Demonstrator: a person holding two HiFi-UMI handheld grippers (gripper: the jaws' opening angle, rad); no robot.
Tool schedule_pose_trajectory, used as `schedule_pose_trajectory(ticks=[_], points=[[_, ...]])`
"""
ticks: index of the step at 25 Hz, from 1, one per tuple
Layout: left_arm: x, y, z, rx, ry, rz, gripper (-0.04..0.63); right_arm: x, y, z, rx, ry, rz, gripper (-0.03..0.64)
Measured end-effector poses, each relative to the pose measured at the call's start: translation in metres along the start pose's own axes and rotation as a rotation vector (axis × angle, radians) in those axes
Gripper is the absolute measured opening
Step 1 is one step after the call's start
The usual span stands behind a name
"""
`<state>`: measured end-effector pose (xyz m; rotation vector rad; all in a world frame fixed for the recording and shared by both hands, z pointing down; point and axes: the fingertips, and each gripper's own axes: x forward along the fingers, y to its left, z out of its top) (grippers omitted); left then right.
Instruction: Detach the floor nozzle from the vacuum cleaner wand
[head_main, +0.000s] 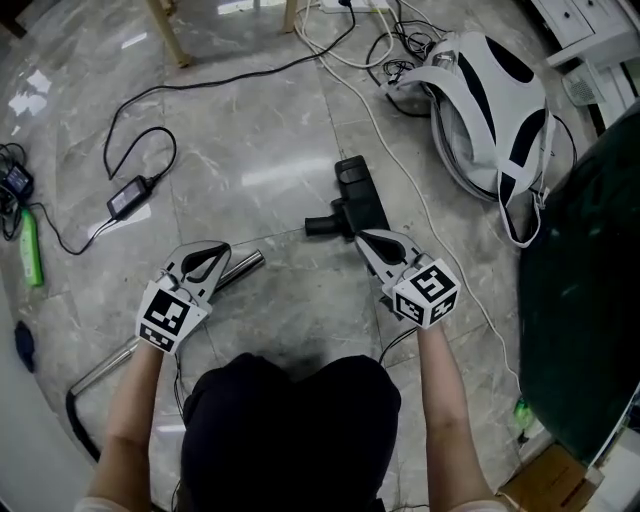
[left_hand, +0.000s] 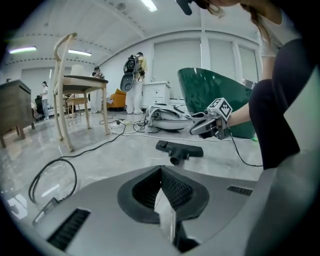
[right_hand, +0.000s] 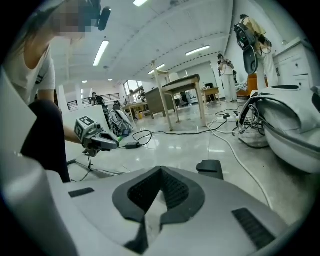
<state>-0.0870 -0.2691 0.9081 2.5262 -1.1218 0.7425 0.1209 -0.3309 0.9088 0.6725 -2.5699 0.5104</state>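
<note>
The black floor nozzle (head_main: 350, 203) lies on the grey stone floor, its neck pointing left. It is separate from the metal wand (head_main: 243, 267), whose open end lies a short way to the left while the tube runs down-left along the floor. My left gripper (head_main: 222, 249) hovers just above the wand's end, shut and empty. At the nozzle's near edge my right gripper (head_main: 364, 237) is raised, also shut and empty. The left gripper view shows the nozzle (left_hand: 179, 149) ahead with the right gripper (left_hand: 196, 130) above it. The right gripper view shows the left gripper (right_hand: 114, 144) and the nozzle (right_hand: 210, 167).
A white vacuum body (head_main: 489, 103) with hose and white cables lies at the back right. A dark green bulky object (head_main: 588, 290) stands at the right. A black power adapter (head_main: 128, 197) with its cord and a green object (head_main: 32, 246) lie at the left. Wooden legs (head_main: 171, 34) stand behind.
</note>
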Motion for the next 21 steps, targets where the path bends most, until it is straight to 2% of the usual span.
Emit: schedule_pose_trajectory(ticks=[5,10,16,21], points=[[0.000,0.004,0.000,-0.009,0.001,0.024,0.009,-0.009,-0.003,0.006,0.003,-0.014,-0.013,0.014],[0.001,0.008,-0.010,-0.020,0.026,0.036,0.009,-0.002,0.000,-0.002,-0.044,0.036,-0.005,0.014],[0.000,-0.006,-0.020,-0.055,0.007,-0.013,0.010,0.007,0.011,-0.011,-0.107,0.070,0.004,0.014],[-0.007,-0.008,-0.029,-0.057,0.027,-0.007,0.011,0.007,0.016,-0.007,-0.135,0.073,-0.002,0.014]])
